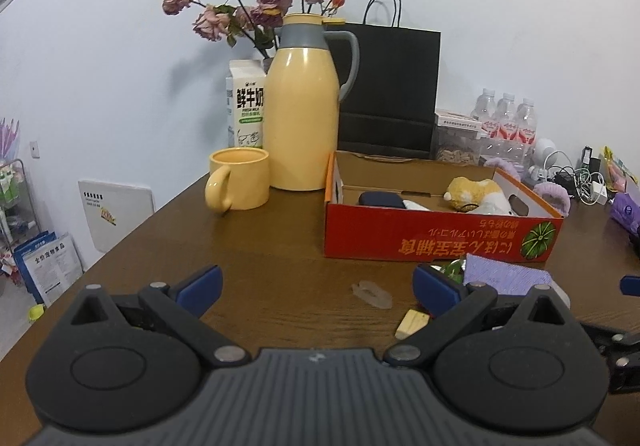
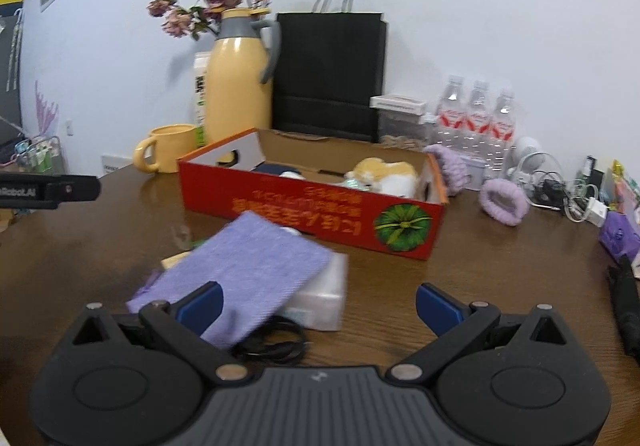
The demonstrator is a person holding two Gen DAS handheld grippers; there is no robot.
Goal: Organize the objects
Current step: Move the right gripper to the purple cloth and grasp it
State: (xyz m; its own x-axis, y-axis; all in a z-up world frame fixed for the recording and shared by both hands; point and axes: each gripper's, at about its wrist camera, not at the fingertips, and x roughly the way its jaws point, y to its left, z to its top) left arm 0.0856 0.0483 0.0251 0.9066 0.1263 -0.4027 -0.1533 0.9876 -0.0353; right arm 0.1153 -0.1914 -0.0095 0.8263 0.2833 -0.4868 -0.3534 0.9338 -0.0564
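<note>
A brown wooden table (image 1: 280, 246) with the tidying partly done. A shallow red cardboard box (image 2: 304, 205) sits in the middle and already holds a few things: a yellow and white soft toy (image 1: 476, 191), a dark blue case (image 1: 380, 199) and something small and white beside it.

Several loose items remain on the table, near the box's front side. A purple cloth (image 2: 240, 270) lies over a white packet (image 2: 324, 294), with a coiled black cable (image 2: 272, 346) in front of them. To the left are a small wooden block (image 1: 412, 322) and a clear plastic piece (image 1: 370, 294). A purple fluffy band (image 2: 502, 201) lies on the right of the box, and another hangs on its right end.

The left gripper (image 1: 318, 286) is spread wide and empty, above bare table. The right gripper (image 2: 320, 306) is also wide open and empty, just short of the cloth and packet.

At the far side stand a yellow jug (image 1: 302, 109), yellow mug (image 1: 240, 181), milk carton (image 1: 246, 105) and black paper bag (image 1: 390, 89); what the jug, mug and bag contain cannot be seen.
</note>
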